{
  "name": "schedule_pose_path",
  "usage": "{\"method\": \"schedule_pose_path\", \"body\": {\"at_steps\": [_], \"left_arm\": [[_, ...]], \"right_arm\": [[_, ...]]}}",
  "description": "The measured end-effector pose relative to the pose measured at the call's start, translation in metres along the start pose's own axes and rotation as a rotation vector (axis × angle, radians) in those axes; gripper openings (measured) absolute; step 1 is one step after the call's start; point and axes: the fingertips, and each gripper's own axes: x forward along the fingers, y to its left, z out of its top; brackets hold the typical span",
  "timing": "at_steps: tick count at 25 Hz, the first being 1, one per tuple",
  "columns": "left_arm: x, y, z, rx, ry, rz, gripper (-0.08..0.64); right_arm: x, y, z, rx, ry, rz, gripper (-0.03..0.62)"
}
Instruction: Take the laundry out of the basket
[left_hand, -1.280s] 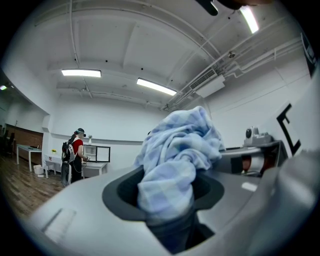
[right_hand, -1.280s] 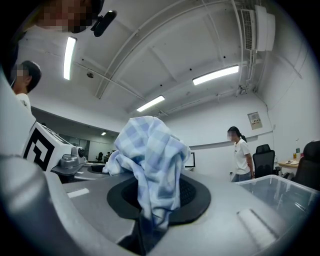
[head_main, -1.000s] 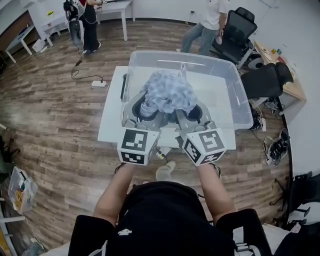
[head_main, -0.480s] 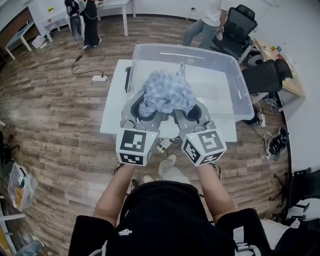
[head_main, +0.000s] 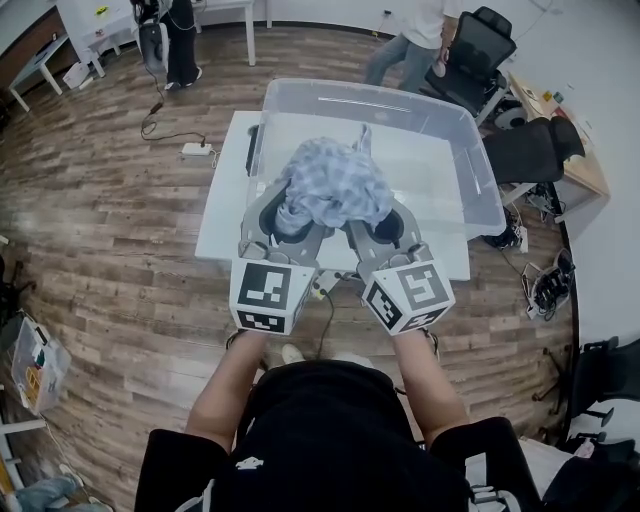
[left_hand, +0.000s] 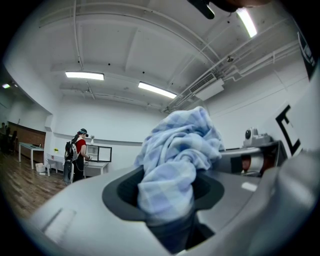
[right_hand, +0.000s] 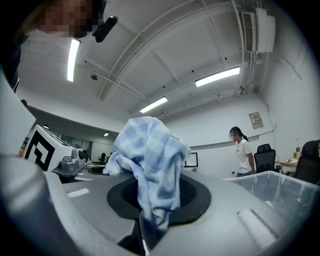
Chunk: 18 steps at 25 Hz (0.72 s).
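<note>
Laundry in this scene is one bunched light blue checked cloth (head_main: 335, 185). It hangs in the air between the two grippers, over the near left part of the large clear plastic basket (head_main: 470, 170), which stands on a white rectangular table (head_main: 222, 215). The bundle is a little longer from side to side, so its long axis goes from one gripper to the other, across the person's body. Both hands are equally near to it, one at each end.

The left gripper (head_main: 288, 218) has its jaws closed on the left end of the cloth. In the left gripper view a thick fold of fabric is pressed between them, and this fold keeps them somewhat apart. The right gripper (head_main: 385, 222) is closed on the right end, on a thinner fold, so its jaws are nearly together. Both grippers point level, away from the person.

As a judgement, the cloth is already lifted free from the basket, and the next move must bring it over the near wall, toward the person or to the bare strip of table at the left. The lower part of the bundle seems near to this wall, so it may catch there if the hands go low. No other cloth is visible inside the basket.
</note>
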Motion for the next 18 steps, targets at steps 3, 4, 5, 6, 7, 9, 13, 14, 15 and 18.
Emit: {"method": "schedule_pose_path", "body": {"at_steps": [3,4,5,6,7,9,13,14,15,18], "left_arm": [[-0.001,-0.007,0.002,0.001,-0.004,0.012,0.213],[-0.001,-0.011,0.003,0.003,-0.005,0.016,0.213],[-0.001,-0.016,0.004,0.007,-0.005,0.021,0.213],[0.0,-0.021,0.005,0.012,-0.004,0.024,0.213],[0.0,-0.027,0.006,0.017,-0.002,0.024,0.213],[-0.002,-0.039,0.009,0.027,0.0,0.022,0.213],[-0.008,-0.06,0.016,0.035,-0.008,0.035,0.213],[-0.009,-0.065,0.016,0.034,-0.009,0.036,0.213],[-0.011,-0.069,0.017,0.035,-0.009,0.037,0.213],[-0.016,-0.081,0.017,0.038,-0.008,0.04,0.212]], "right_arm": [[-0.006,-0.003,0.002,0.001,-0.006,0.012,0.081],[-0.01,-0.005,0.003,0.003,-0.007,0.017,0.081],[-0.013,-0.007,0.004,0.005,-0.008,0.02,0.08],[-0.018,-0.01,0.005,0.009,-0.011,0.022,0.081],[-0.023,-0.013,0.006,0.012,-0.013,0.024,0.08],[-0.034,-0.017,0.007,0.02,-0.02,0.03,0.08],[-0.055,-0.022,0.014,0.024,-0.031,0.045,0.08],[-0.06,-0.023,0.014,0.024,-0.031,0.046,0.08],[-0.064,-0.023,0.015,0.026,-0.032,0.047,0.08],[-0.077,-0.025,0.015,0.035,-0.038,0.05,0.079]]}}
